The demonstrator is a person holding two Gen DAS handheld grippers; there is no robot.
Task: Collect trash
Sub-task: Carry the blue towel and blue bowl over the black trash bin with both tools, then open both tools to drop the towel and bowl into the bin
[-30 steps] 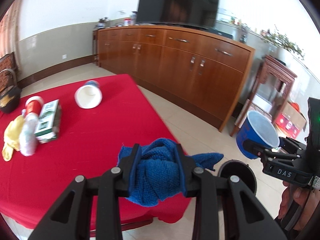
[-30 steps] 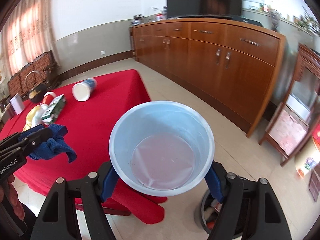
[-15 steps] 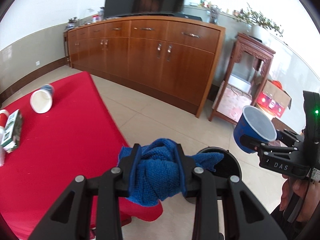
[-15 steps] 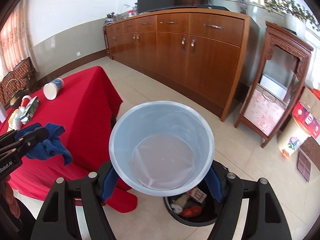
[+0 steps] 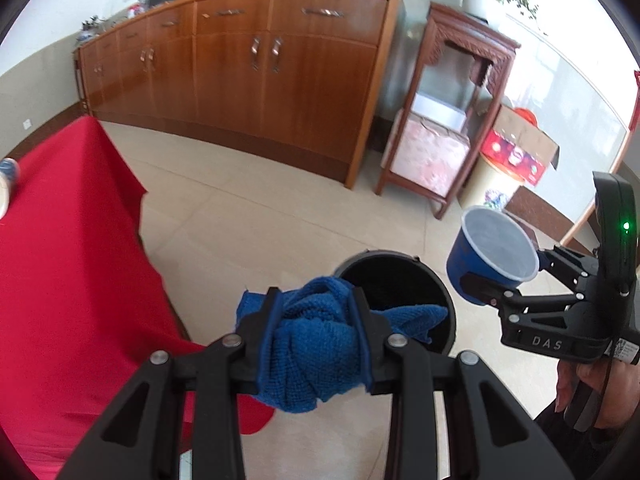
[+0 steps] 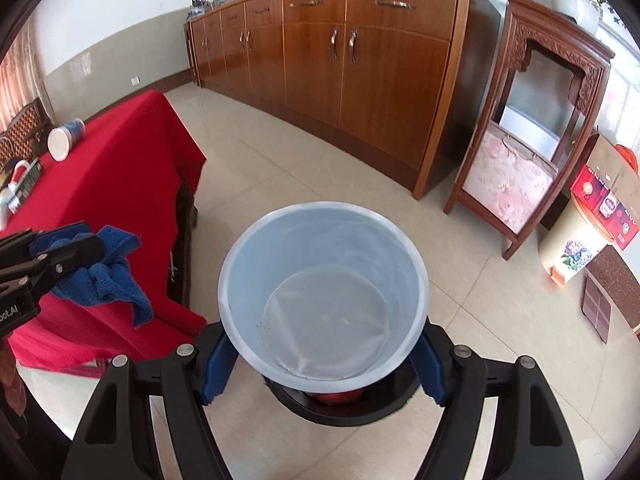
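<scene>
Step in hand: carrying 2 pieces of trash to the black bin (image 5: 400, 280) on the floor and releasing them into it, as I judge it.
Left gripper (image 5: 316, 344): clamped on a bunched blue cloth (image 5: 316, 356); the cloth bulges out above and below the pads, and 1 loose corner trails to the right over the bin's near rim.
Right gripper (image 6: 324, 360): clamped across the blue-walled paper cup (image 6: 324, 292), mouth facing the camera and empty apart from a few dark specks; its wide stance is a grip on the cup's body, not bare open jaws.
Bin: on the tiled floor, just right of the draped corner of the red tablecloth (image 5: 72, 264); in the right wrist view the cup hides most of it, with only the near rim (image 6: 340, 412) and something red inside showing.
Cup placement: it looks to be over the bin already, so tipping it mouth-down or simply letting go should land it inside; release low so it does not bounce off the rim.
Cloth placement: it sits at the bin's near left edge, so it probably needs to go a little farther and rightward until the whole bundle is over the opening.
Release order: drop 1 at a time, keeping the 2 tools from crowding over the small mouth.
Risk: the trailing corner could catch on the rim and leave the cloth hanging outside.
Left on the table: a tipped white cup (image 6: 64, 140) and a few packets (image 6: 20, 184) at the far left.
</scene>
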